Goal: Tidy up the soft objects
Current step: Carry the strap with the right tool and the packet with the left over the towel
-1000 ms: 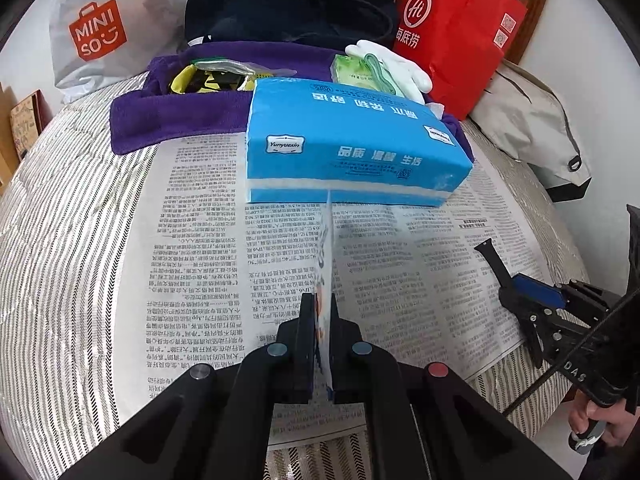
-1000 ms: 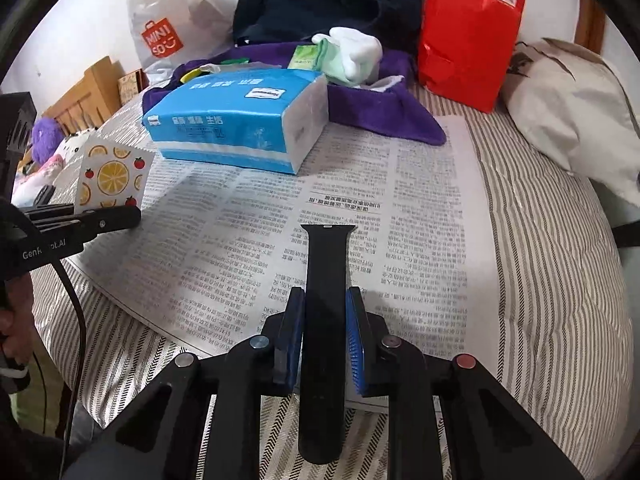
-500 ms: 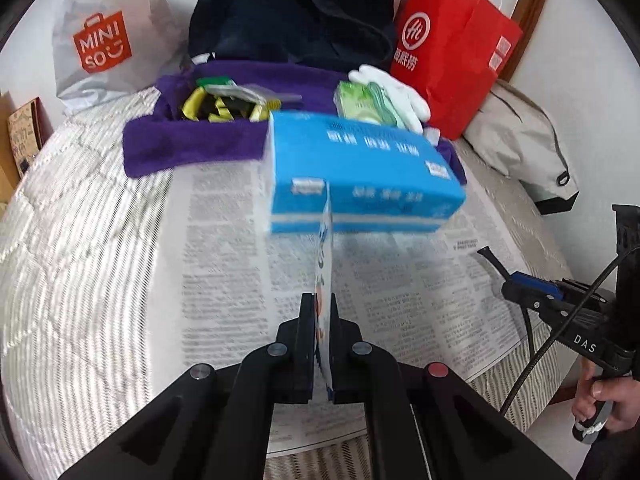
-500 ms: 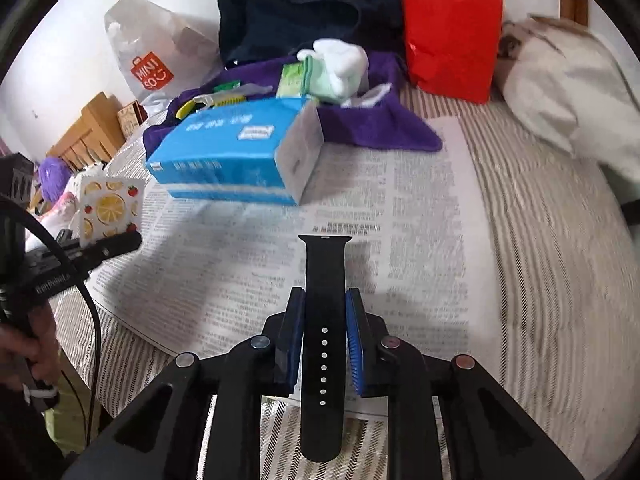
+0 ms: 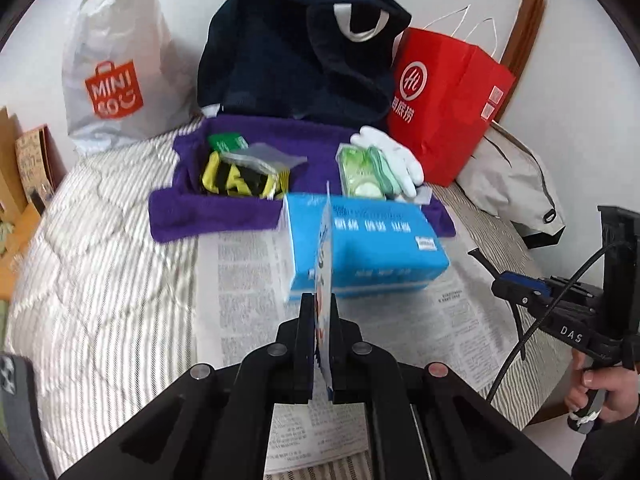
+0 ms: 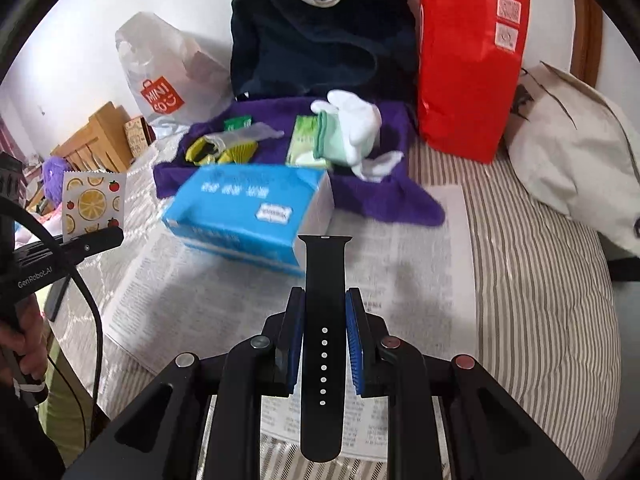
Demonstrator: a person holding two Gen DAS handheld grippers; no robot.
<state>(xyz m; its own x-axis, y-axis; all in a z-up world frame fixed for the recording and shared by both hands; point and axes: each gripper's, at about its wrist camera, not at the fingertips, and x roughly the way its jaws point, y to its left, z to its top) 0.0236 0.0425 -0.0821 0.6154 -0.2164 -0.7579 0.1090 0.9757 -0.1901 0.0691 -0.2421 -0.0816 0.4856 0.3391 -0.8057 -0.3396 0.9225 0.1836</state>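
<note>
Left gripper (image 5: 322,332) was clamped fully down on a thin fruit-print packet (image 5: 325,264), held edge-on and upright in its own view; the right wrist view showed the packet's flat face, lemons and strawberries. Right gripper (image 6: 324,340) was nearly closed, pads pressing both edges of a black watch strap (image 6: 324,320), whose lug end pointed toward the purple towel (image 5: 240,208).

Landmark: the purple towel, spread at the far end of the bed (image 6: 540,320), in front of the dark garment (image 5: 288,52).

- On the towel: a yellow-and-black packet (image 5: 240,180) under clear plastic, a green wipes pack (image 5: 360,178), a white glove (image 5: 396,152).
- Blue tissue pack (image 5: 360,248): on the newspaper (image 5: 460,320), at the towel's near edge, overlapping it as seen.
- Both held items hung clear above the newspaper, on my side of the tissue pack.

Progress, my judgement: roughly midway. Several soft items appeared already gathered on the towel. Left to do: carry packet and strap over the tissue pack and set them on the towel; the tissue pack itself probably needed placing too. Bare purple showed between the yellow packet and the wipes.
</note>
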